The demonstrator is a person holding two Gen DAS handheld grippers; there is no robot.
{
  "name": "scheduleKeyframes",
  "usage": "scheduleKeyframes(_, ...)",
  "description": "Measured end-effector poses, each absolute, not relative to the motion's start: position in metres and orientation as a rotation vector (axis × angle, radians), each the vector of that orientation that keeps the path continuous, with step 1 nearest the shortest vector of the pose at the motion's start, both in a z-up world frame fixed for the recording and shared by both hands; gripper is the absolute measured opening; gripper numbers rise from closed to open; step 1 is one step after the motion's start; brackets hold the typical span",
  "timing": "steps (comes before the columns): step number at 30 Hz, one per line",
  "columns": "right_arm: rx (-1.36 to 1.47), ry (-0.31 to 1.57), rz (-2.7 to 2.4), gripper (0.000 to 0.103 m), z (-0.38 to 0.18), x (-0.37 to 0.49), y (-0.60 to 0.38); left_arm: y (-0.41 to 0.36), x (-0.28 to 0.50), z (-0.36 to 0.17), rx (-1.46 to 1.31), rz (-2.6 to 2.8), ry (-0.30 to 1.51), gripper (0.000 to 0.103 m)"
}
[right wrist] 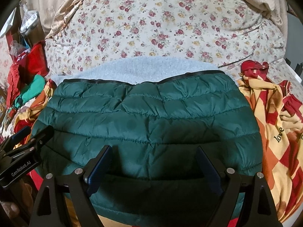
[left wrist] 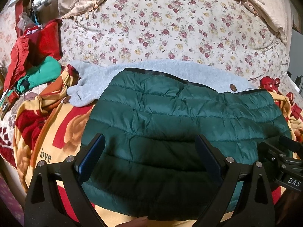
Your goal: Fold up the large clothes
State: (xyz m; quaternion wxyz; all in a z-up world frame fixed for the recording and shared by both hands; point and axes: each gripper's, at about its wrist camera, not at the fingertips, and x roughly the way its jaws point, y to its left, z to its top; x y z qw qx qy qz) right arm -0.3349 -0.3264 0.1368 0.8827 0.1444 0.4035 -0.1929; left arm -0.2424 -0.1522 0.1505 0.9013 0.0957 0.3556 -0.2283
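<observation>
A dark green quilted puffer jacket (left wrist: 180, 117) lies folded into a flat, wide rectangle, its stitched channels running crosswise and a black-bound edge along the far side. It sits directly ahead of and beneath both tongs, its near edge under their spread fingers. Beyond it, partly underneath, a pale grey fleece garment (left wrist: 144, 71) lies flat, one brown button showing.

You see a dark green quilted jacket (right wrist: 147, 124) with black trim, on pale blue-grey fleece (right wrist: 132, 70), a yellow, red and orange blanket (right wrist: 274, 117), and a cream rose-printed quilt (right wrist: 161, 28) far behind.
</observation>
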Motion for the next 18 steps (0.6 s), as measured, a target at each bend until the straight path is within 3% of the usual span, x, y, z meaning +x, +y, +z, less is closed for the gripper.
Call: scheduleKeyframes(18,0.297,0.846,-0.400,0.088,0.1363,-0.3282,-0.3280,-0.1530,-0.2361,0.1471,0.178,-0.488,0.750,0.096)
